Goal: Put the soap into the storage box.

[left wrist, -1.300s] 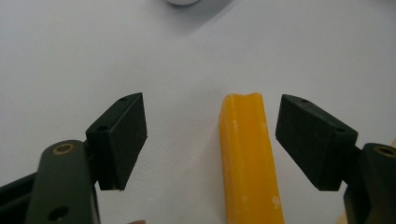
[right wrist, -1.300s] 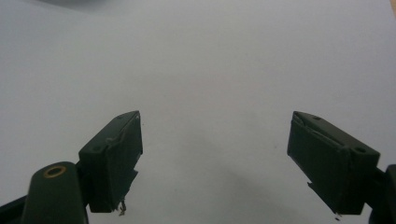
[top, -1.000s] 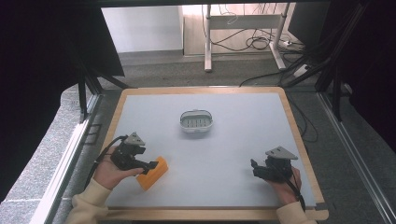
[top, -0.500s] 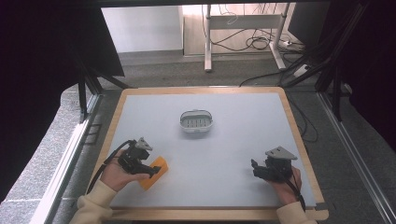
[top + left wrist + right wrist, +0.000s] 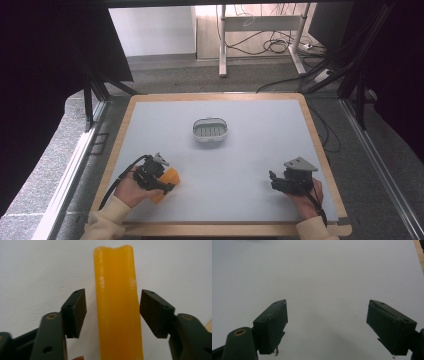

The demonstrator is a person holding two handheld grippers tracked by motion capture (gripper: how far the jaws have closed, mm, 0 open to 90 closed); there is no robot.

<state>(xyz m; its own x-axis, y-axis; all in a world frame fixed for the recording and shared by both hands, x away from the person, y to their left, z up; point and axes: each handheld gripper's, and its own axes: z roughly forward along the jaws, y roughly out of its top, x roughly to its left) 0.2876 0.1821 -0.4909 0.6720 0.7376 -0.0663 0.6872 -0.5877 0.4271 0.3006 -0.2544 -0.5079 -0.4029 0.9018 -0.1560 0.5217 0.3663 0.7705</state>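
An orange bar (image 5: 171, 176) lies on the grey table top at the near left. My left gripper (image 5: 166, 185) is lowered over it, and its jaws have just been closing. In the left gripper view the orange bar (image 5: 117, 307) runs lengthwise between the two pads (image 5: 75, 311), with a thin gap showing on each side. The left gripper (image 5: 112, 312) is still open around the bar. Near the right front, my right gripper (image 5: 274, 181) rests low over bare table. In its own view the right gripper (image 5: 327, 325) stands wide open with nothing between the jaws.
A small white slotted dish (image 5: 210, 130) sits at the middle of the table, far from both hands. A wooden rim (image 5: 320, 150) frames the grey table top. Beyond the far edge are a floor, desk legs and cables.
The left hand has sunk and shifted slightly right onto the orange bar, and its jaws stand narrower around it. The right hand has kept still.
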